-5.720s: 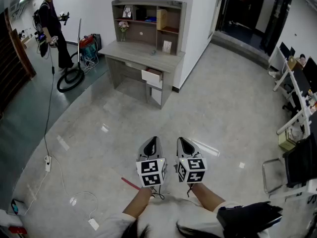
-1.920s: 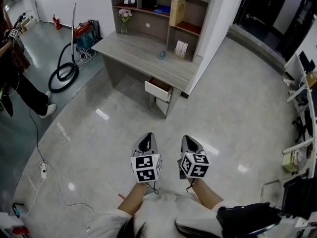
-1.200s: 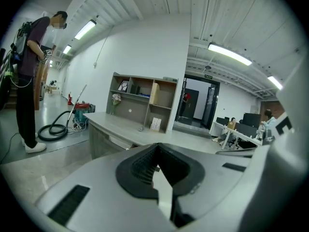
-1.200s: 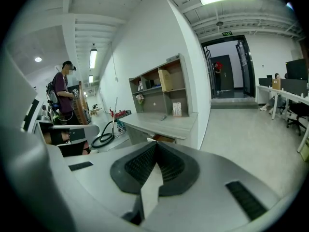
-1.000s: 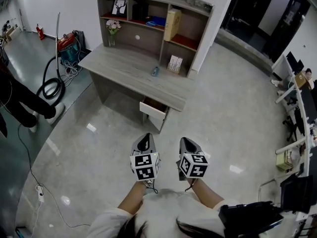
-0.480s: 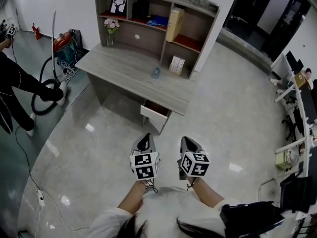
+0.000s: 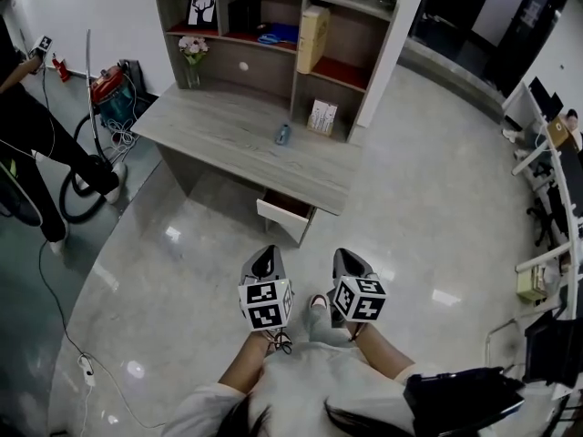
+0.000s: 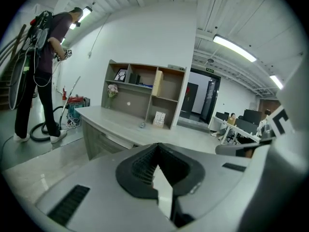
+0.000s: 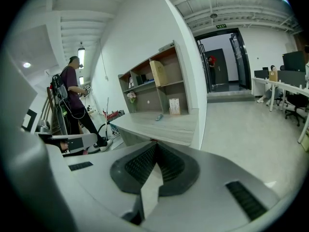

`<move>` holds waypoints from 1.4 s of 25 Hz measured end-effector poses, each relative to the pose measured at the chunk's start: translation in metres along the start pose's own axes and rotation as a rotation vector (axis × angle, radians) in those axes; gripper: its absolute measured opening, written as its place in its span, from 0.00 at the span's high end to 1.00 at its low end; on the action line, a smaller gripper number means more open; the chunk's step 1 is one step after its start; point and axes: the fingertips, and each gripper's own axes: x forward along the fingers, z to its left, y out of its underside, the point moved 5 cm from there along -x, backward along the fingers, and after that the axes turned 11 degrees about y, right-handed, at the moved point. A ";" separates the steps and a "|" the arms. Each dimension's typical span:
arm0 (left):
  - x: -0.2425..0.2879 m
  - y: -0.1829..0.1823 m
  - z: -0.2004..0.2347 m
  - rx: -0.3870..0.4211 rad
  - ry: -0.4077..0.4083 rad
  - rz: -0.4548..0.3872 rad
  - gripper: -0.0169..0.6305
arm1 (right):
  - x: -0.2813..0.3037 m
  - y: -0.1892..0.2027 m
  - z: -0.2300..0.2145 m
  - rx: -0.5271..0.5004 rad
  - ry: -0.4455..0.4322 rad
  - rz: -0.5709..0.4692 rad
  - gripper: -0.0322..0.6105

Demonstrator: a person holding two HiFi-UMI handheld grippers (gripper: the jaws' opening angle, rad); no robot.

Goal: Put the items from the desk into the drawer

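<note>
Left tongs (image 7: 265,262) and right tongs (image 7: 347,265), jaws together, empty, held side by side, seemingly angled slightly down.

Wide open floor (image 7: 182,271) all the way up to the desk (image 7: 239,135), nothing in the path to the drawer (image 7: 284,213) poking out below its front edge. Tighter off to the left: vacuum (image 7: 107,87) and a person (image 7: 36,144) there. Desktop mostly bare around one small item (image 7: 283,135), walled in behind by the shelf unit (image 7: 273,25).
</note>
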 end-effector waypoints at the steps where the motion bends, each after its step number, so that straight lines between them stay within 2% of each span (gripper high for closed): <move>1: 0.005 0.000 0.001 0.003 -0.005 0.007 0.98 | 0.007 -0.002 -0.002 0.003 -0.004 0.002 0.95; 5: 0.032 -0.006 0.009 0.017 -0.033 0.025 0.98 | 0.044 -0.018 -0.006 0.009 -0.033 -0.002 0.95; 14: 0.090 -0.057 0.024 0.015 -0.096 -0.006 0.98 | 0.114 -0.082 -0.010 -0.037 -0.103 -0.027 0.95; 26: 0.143 -0.075 0.032 -0.006 -0.136 0.019 0.98 | 0.170 -0.116 -0.030 -0.059 -0.123 0.006 0.95; 35: 0.178 -0.087 0.033 -0.013 -0.174 0.023 0.98 | 0.209 -0.139 -0.033 -0.065 -0.186 0.004 0.95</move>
